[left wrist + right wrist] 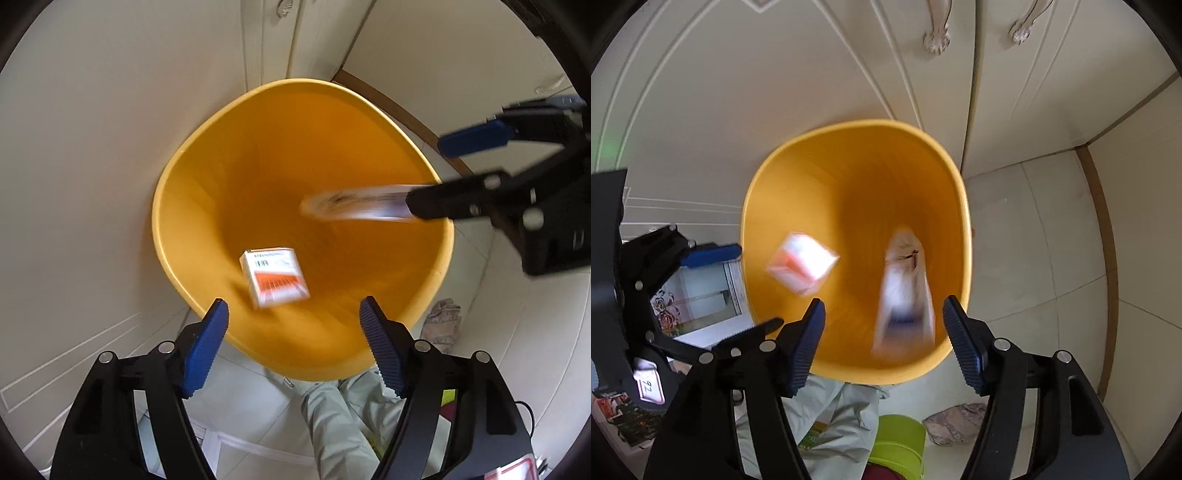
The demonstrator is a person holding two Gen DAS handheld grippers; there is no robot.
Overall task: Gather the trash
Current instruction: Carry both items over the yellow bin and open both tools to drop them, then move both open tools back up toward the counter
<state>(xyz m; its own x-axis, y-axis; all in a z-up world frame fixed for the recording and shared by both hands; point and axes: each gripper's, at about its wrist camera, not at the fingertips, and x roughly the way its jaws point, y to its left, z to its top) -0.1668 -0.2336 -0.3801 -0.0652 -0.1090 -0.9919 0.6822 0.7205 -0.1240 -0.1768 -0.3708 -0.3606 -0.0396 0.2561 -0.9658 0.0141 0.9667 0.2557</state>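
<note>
Open left claw, barcoded box, "92" tag

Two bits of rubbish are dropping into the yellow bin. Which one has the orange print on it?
The small white box under the left hand-held gripper. It carries an orange panel and a barcode; the other piece, a long pale wrapper, shows no orange.

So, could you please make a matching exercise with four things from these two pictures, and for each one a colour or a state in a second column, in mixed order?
Things:
1. bin
2. small box
3. left claw
4. crumpled paper

States:
A. lying on the floor beside the bin
B. yellow
C. open, nothing between its pads
D. white and orange, blurred, inside the bin's opening

Pairs: 1-B, 2-D, 3-C, 4-A
</note>
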